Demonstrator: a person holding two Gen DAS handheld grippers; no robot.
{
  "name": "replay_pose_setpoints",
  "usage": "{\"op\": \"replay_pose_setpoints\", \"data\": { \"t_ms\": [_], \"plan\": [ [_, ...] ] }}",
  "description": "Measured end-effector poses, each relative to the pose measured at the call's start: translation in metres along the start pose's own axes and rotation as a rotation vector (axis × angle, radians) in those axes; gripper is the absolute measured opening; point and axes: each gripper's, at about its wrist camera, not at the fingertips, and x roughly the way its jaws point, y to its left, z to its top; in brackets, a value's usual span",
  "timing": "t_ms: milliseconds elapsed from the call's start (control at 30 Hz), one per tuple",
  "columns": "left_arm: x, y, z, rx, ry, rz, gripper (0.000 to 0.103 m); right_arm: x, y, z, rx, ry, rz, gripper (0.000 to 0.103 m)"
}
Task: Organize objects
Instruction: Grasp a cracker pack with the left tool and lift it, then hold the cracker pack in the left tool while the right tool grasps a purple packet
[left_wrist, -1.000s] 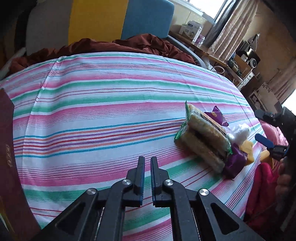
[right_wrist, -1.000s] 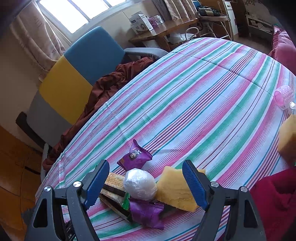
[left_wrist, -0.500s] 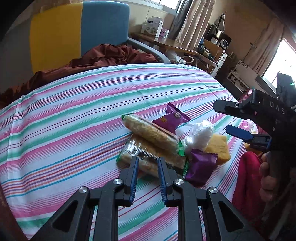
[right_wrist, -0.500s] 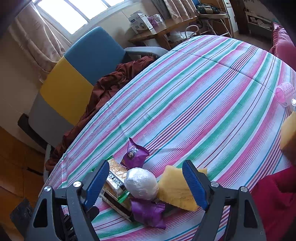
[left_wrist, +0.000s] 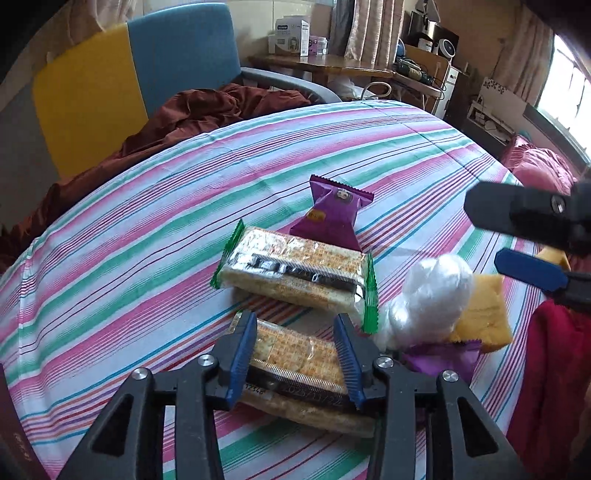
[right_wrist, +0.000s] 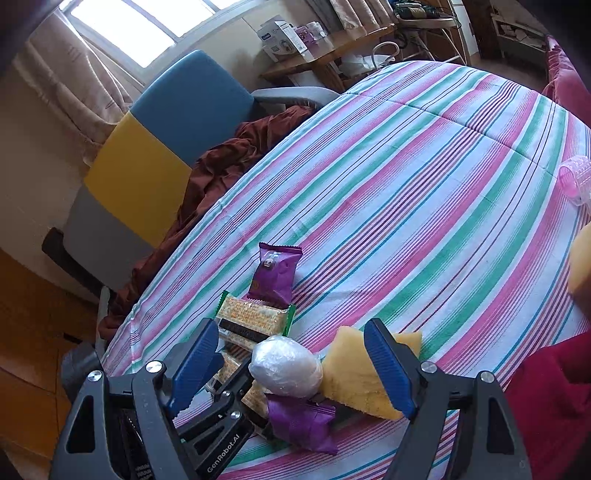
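On the striped bedspread (left_wrist: 147, 229) lies a cluster of snacks. My left gripper (left_wrist: 293, 325) hovers over the near cracker pack (left_wrist: 295, 354); its jaws are opening and straddle the pack without pressing on it. Behind it lie a second cracker pack (left_wrist: 295, 269) and a purple snack packet (left_wrist: 332, 214). To the right sit a white wrapped ball (left_wrist: 432, 295), a yellow cake piece (left_wrist: 484, 314) and another purple packet (left_wrist: 443, 358). My right gripper (right_wrist: 291, 328) stands wide open above the white ball (right_wrist: 286, 365) and the yellow piece (right_wrist: 354, 380), holding nothing.
A blue and yellow armchair (left_wrist: 147, 74) with a brown-red cloth (left_wrist: 207, 110) stands behind the bed. A pink roller (right_wrist: 576, 181) lies at the far right. Red fabric (right_wrist: 546, 398) borders the bed's near right edge. A dark book (left_wrist: 11, 443) sits at the left.
My left gripper swept across the bedspread to the snack pile and rolled; its shut jaws have parted around the near cracker pack. The right gripper stayed put.
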Motion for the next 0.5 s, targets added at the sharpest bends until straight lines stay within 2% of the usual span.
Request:
{"op": "replay_pose_setpoints", "data": {
  "t_ms": [200, 333, 400, 500],
  "plan": [
    [-0.024, 0.022, -0.034, -0.02, -0.033, 0.013, 0.044, -0.002, -0.004, 0.001, 0.028, -0.009, 0.003, 0.083],
    [-0.043, 0.038, -0.058, -0.07, -0.048, 0.017, 0.044, -0.004, -0.009, 0.002, 0.061, -0.021, 0.012, 0.082],
    [-0.053, 0.049, -0.069, -0.124, -0.053, -0.009, 0.044, -0.004, -0.01, 0.002, 0.07, -0.024, 0.011, 0.082],
    [-0.073, 0.072, -0.086, -0.273, -0.063, -0.058, 0.049, -0.005, -0.009, 0.002, 0.063, -0.03, -0.001, 0.082]
  ]
}}
